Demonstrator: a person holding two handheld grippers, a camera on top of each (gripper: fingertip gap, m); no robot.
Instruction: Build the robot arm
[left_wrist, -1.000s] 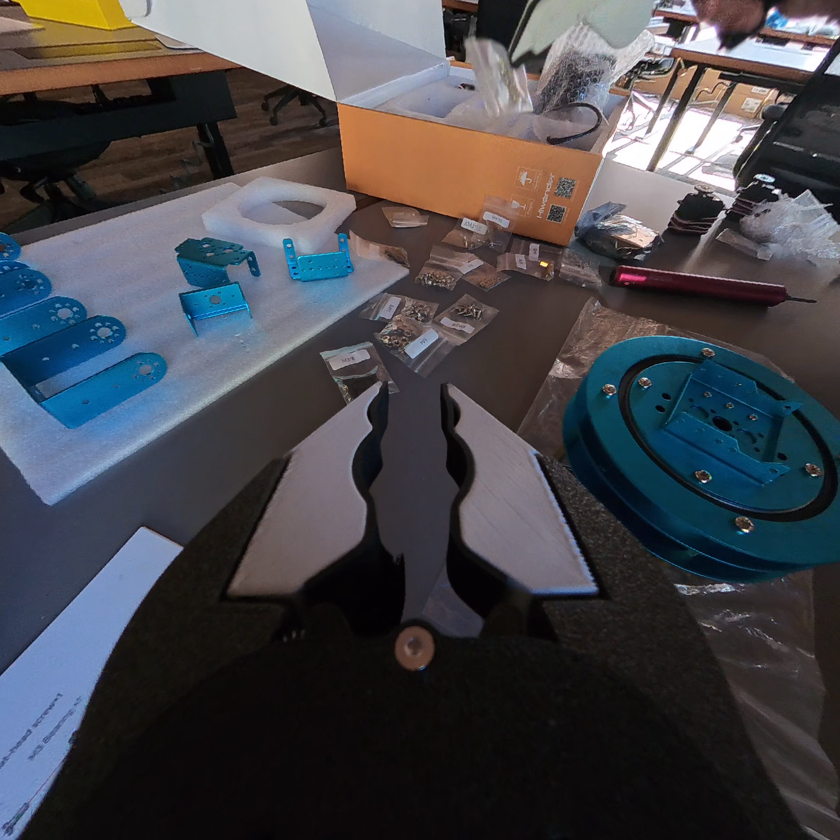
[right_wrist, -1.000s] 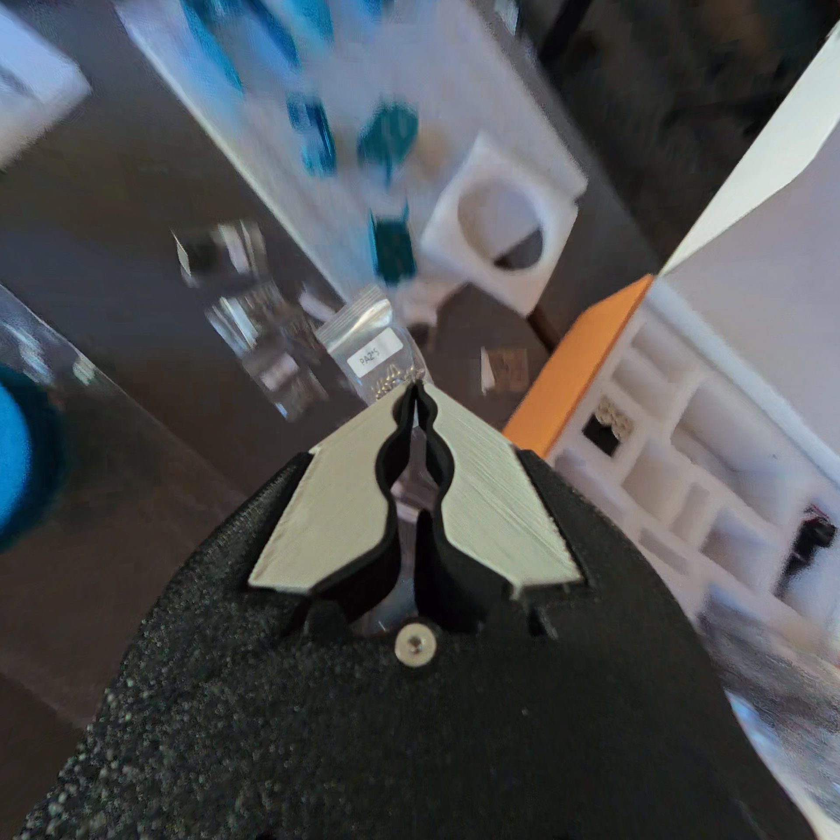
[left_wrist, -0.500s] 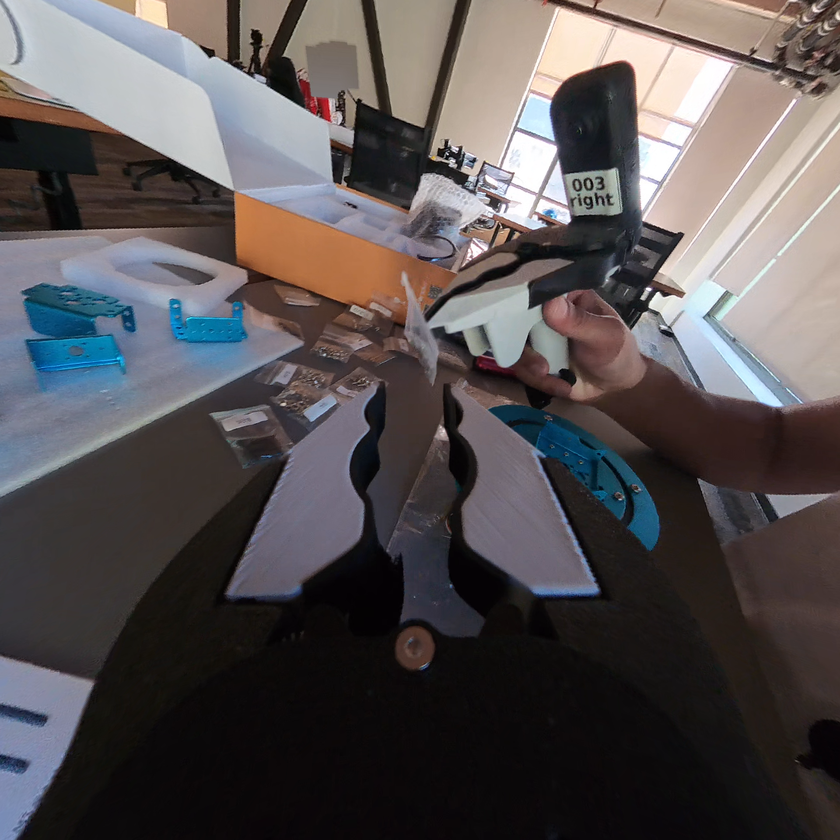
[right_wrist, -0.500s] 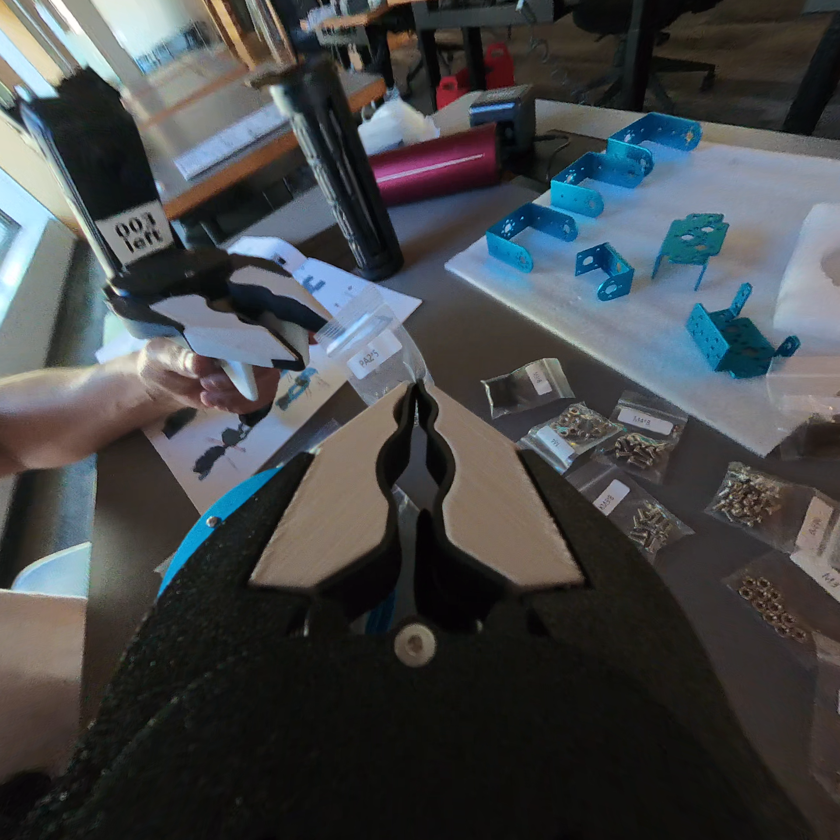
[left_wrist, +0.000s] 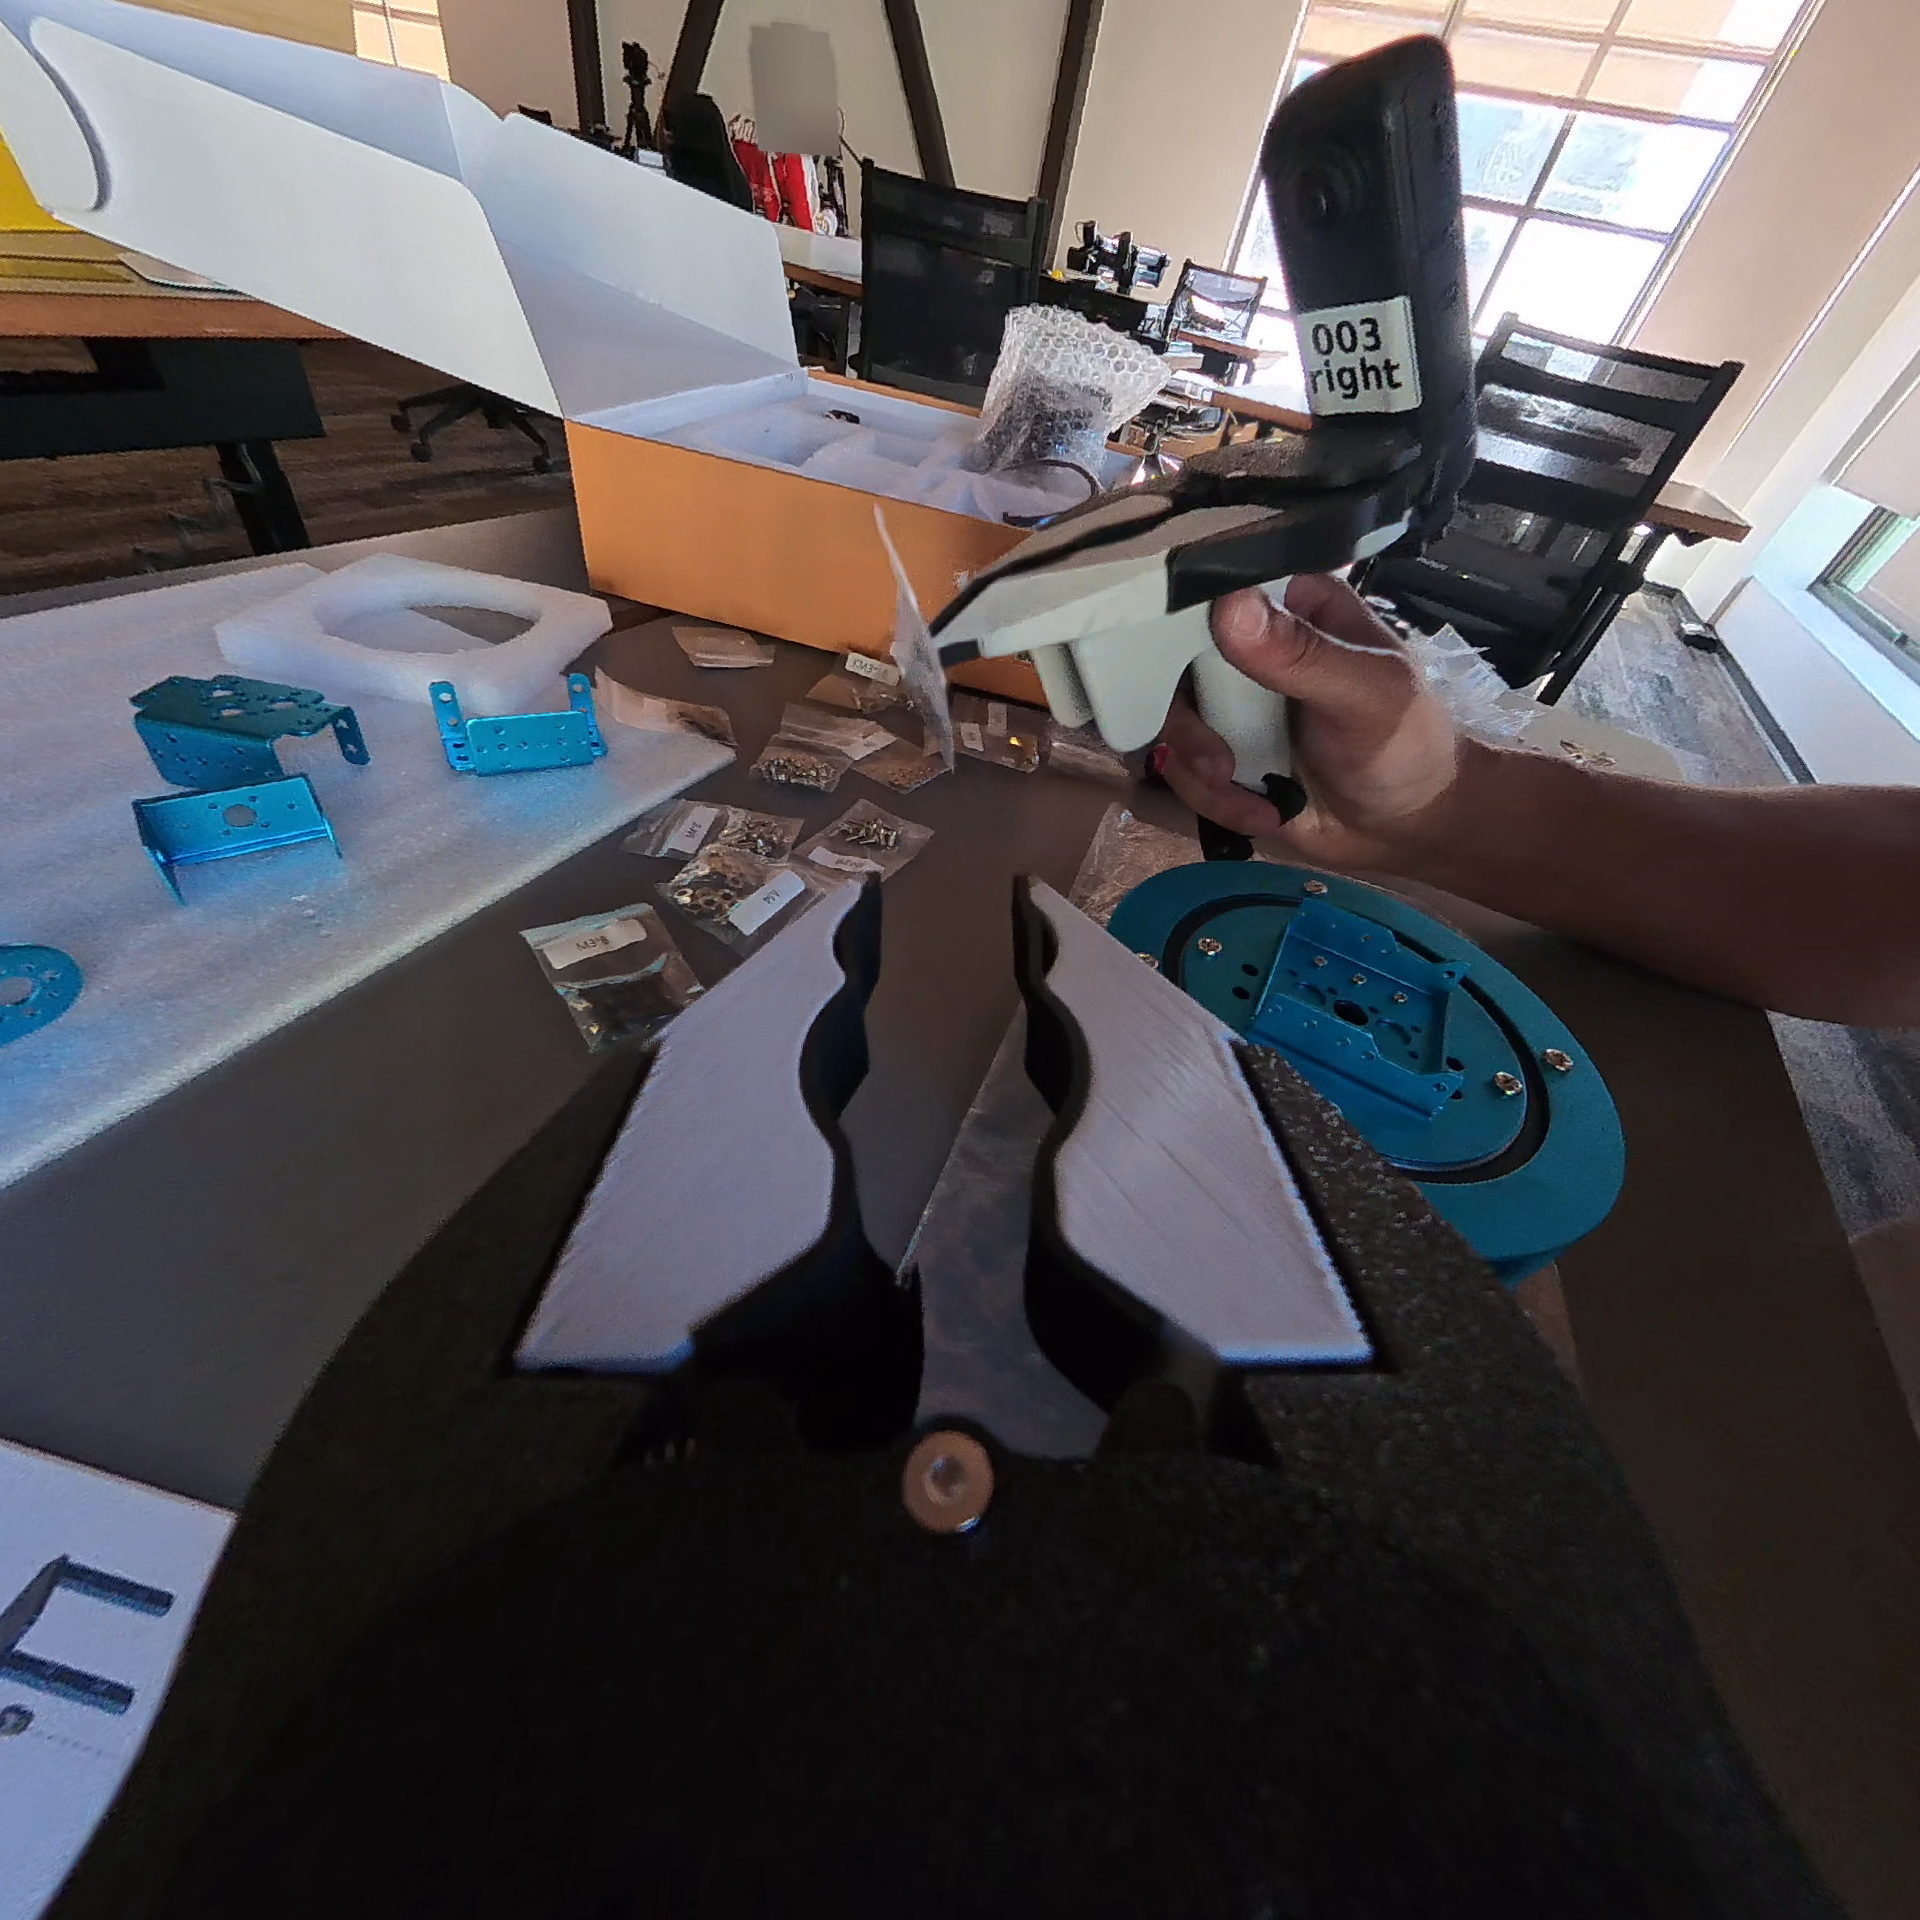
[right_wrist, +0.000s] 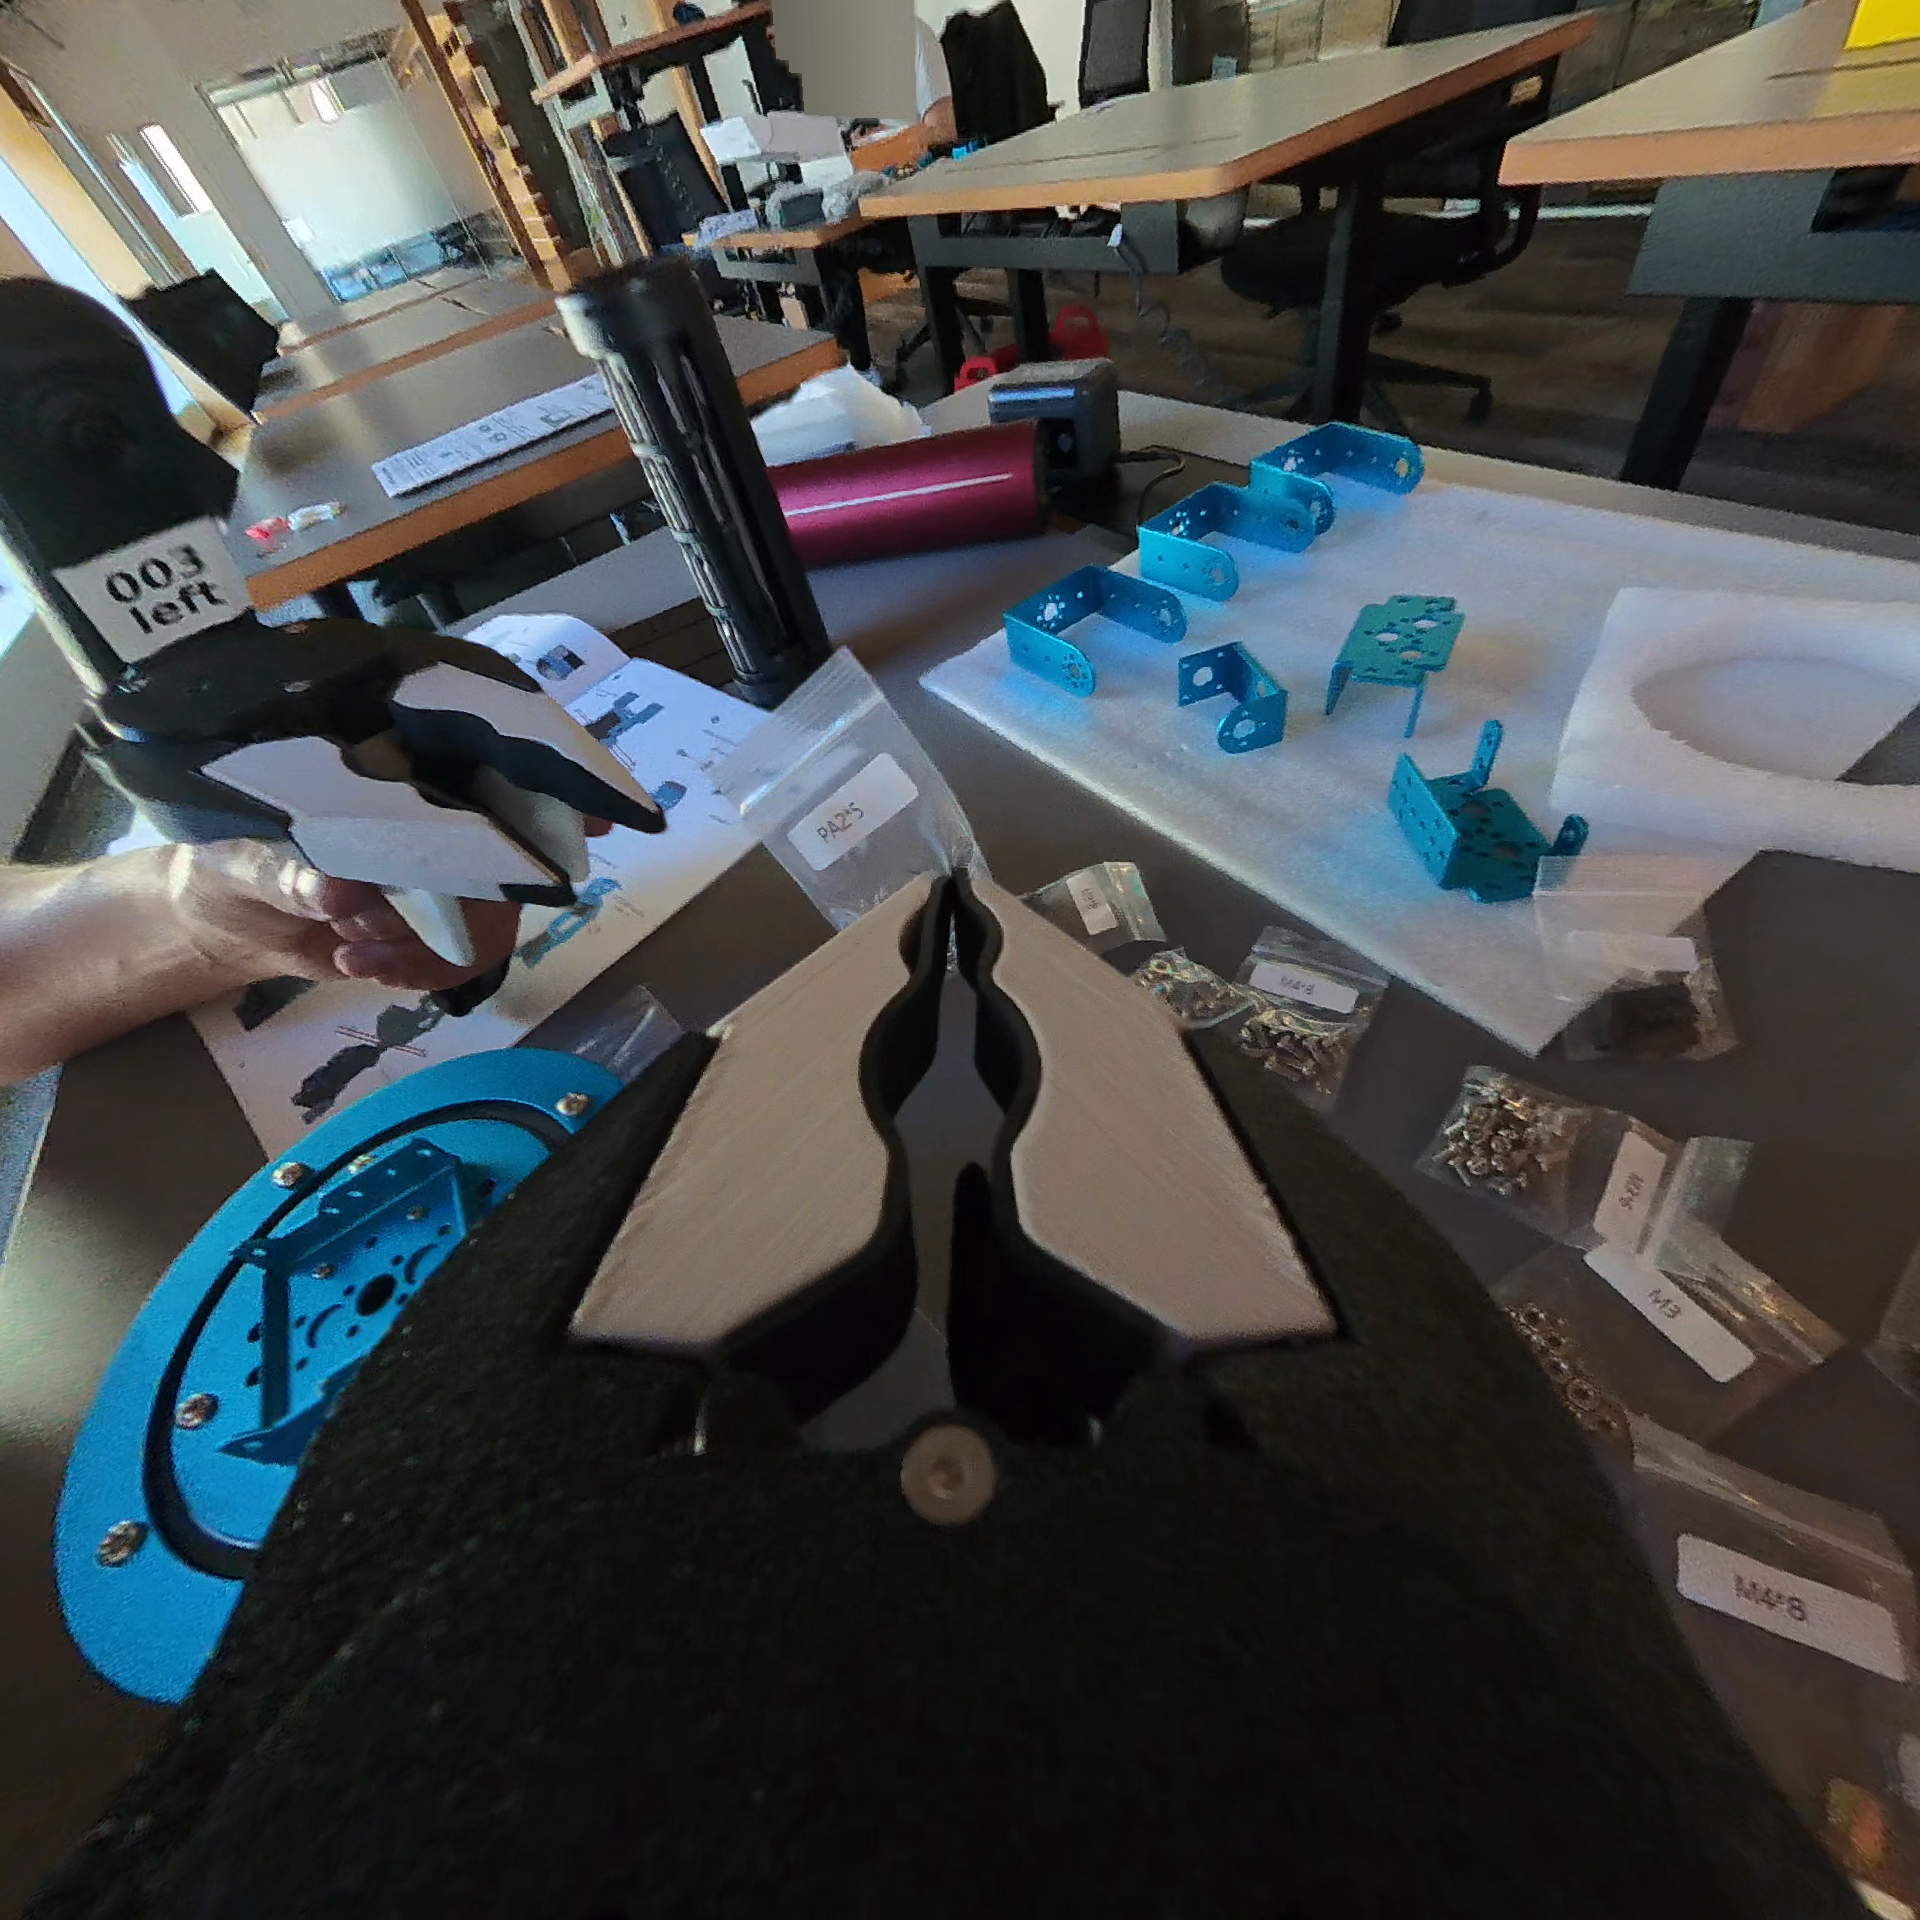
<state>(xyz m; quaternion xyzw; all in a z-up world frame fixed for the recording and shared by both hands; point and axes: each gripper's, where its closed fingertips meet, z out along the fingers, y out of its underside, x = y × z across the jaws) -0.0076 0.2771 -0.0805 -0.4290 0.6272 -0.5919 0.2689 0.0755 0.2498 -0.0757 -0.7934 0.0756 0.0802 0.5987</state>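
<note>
- The right claw (right_wrist: 951, 883), at frame centre, was pinched shut on the lower edge of a small clear zip bag (right_wrist: 847, 795), lifted clear of the table (right_wrist: 1049, 800).
- The left claw (left_wrist: 945, 894) stood parted and empty, just beside the bag on its left in the right wrist view.
- Below lay a blue round turntable base (left_wrist: 1455, 1049); more screw bags (right_wrist: 1262, 1013) lay at right, blue brackets (right_wrist: 1455, 821) on white foam (right_wrist: 1299, 821).
- A good handover probably needed the left claw squared to the bag's free top edge, closing firmly.
</note>
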